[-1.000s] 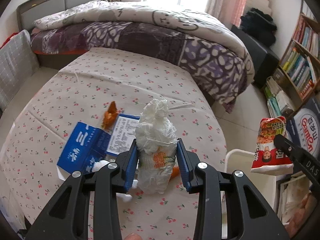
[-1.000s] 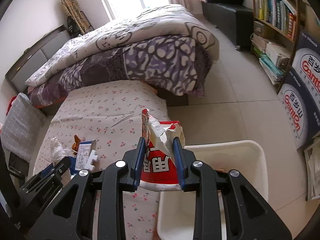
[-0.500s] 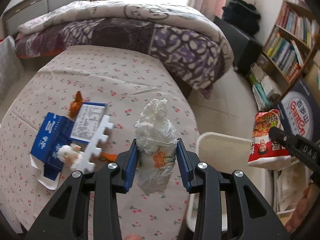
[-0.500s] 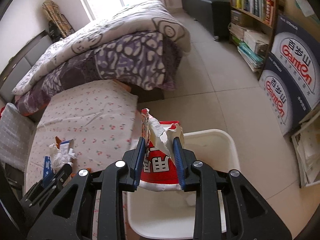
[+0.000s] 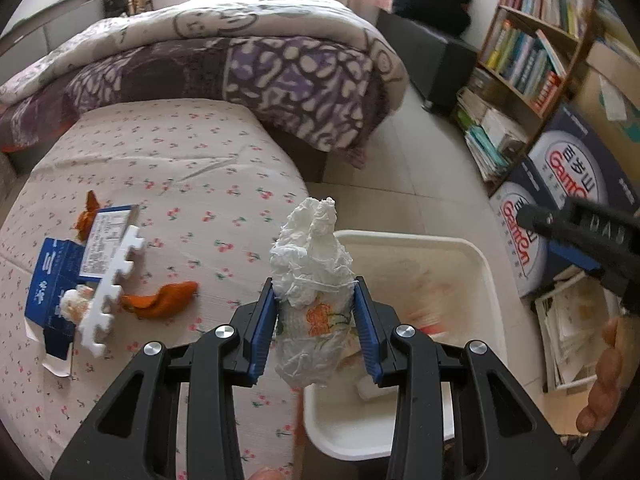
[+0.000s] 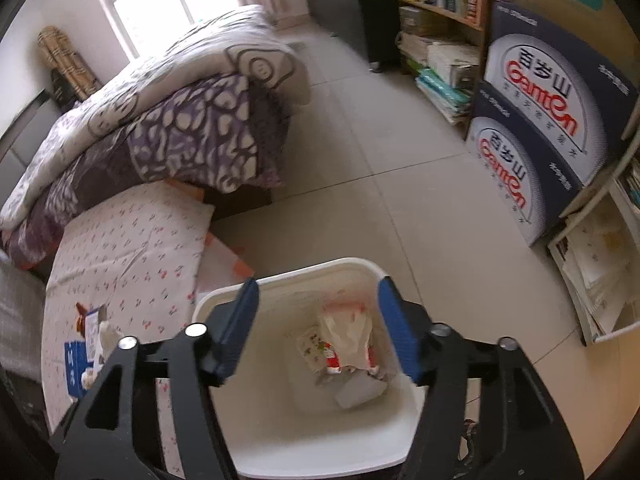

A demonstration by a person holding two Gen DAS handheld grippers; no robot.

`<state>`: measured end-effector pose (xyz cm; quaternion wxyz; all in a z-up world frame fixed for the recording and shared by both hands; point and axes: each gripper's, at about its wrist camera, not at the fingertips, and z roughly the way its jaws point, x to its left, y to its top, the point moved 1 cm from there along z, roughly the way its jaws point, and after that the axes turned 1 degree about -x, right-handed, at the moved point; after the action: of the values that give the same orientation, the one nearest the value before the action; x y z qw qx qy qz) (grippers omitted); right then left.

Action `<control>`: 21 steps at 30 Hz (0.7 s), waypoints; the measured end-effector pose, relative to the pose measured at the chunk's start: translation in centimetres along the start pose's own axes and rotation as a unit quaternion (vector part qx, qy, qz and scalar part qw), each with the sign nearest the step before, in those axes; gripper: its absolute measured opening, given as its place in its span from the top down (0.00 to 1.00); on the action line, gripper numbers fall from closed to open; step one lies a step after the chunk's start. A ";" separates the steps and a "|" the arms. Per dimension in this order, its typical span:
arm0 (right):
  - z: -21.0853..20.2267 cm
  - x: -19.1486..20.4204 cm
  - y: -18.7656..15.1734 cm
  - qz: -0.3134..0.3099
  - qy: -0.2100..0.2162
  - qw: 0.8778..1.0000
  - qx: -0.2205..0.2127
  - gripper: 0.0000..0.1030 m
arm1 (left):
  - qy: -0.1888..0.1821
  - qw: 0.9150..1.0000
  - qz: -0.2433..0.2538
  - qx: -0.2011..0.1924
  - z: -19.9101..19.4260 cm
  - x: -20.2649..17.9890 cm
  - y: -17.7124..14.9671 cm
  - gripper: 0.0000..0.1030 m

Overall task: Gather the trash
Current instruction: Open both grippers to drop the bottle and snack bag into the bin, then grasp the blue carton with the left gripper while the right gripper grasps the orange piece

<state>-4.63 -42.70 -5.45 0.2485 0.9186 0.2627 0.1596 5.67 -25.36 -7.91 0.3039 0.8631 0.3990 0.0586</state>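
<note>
Now we see the left claw (image 5: pixel 315 322) pinching a crumpled white tissue wad (image 5: pixel 311 280) between its blue pads, above the near edge of the white trash bin (image 5: pixel 486 268). Our right claw (image 6: pixel 318 330) hangs over the same bin, its jaws opening with nothing between them. A red snack wrapper (image 6: pixel 344 344) lies inside the bin. On the cherry-print tabletop (image 5: pixel 180 168) a blue carton (image 5: pixel 52 276), a white foam piece (image 5: pixel 114 280) and an orange peel (image 5: pixel 164 300) lie close together.
</note>
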 end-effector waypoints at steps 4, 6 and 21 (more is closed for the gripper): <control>-0.1 -1.1 0.4 0.019 -0.008 1.000 -0.006 0.28 | -0.009 1.000 0.013 0.004 0.2 -1.3 -0.2 0.62; -0.3 -1.4 0.5 0.023 -0.012 1.000 -0.012 0.25 | -0.014 1.000 0.018 0.006 0.3 -1.7 -0.3 0.62; -0.1 -1.2 0.4 0.029 -0.016 0.999 -0.009 0.18 | -0.012 1.000 0.015 0.002 -0.1 -1.6 -0.1 0.40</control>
<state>-5.51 -43.60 -5.36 0.2557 0.9261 0.2303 0.1546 4.49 -26.37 -7.69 0.3060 0.8701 0.3828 0.0519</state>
